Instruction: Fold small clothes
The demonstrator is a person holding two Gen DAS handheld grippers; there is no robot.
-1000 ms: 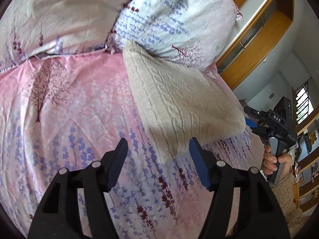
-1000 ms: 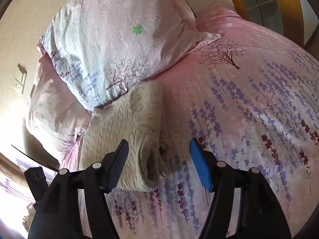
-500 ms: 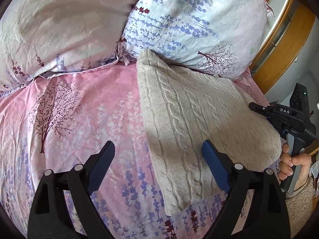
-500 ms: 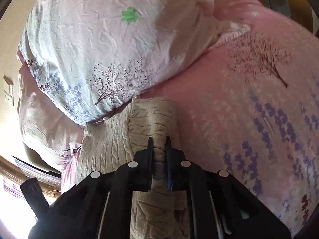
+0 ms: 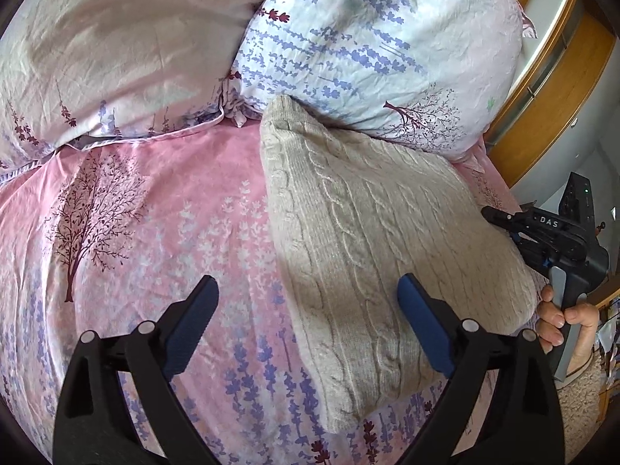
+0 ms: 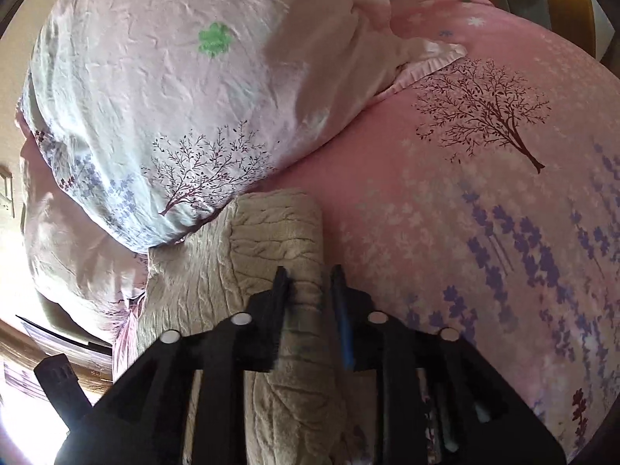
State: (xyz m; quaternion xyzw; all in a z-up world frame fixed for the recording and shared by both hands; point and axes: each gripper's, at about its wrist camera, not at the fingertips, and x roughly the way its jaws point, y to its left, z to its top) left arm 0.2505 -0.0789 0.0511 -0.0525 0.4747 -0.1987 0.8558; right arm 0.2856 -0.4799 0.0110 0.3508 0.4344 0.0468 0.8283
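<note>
A folded beige cable-knit sweater (image 5: 368,232) lies on the pink floral bed sheet (image 5: 155,232), its far end against a pillow. My left gripper (image 5: 307,282) hovers over the sweater's near left edge, jaws wide and still opening, nothing held; one finger is above the sheet, the other above the knit. My right gripper (image 6: 308,275) straddles the sweater's thick folded edge (image 6: 271,224). Its jaws are opening, with the fold still between them. In the left wrist view the right gripper (image 5: 492,215) sits at the sweater's right side, held by a hand (image 5: 558,317).
Two floral pillows (image 5: 368,38) (image 5: 97,58) lie at the head of the bed behind the sweater. A wooden cabinet (image 5: 542,89) stands at the right. The bed's right edge runs just past the sweater, with a fluffy rug (image 5: 577,395) below.
My left gripper came in closer over the sweater and its jaws widened. My right gripper moved onto the folded edge, pinched it shut, and has since parted its jaws.
</note>
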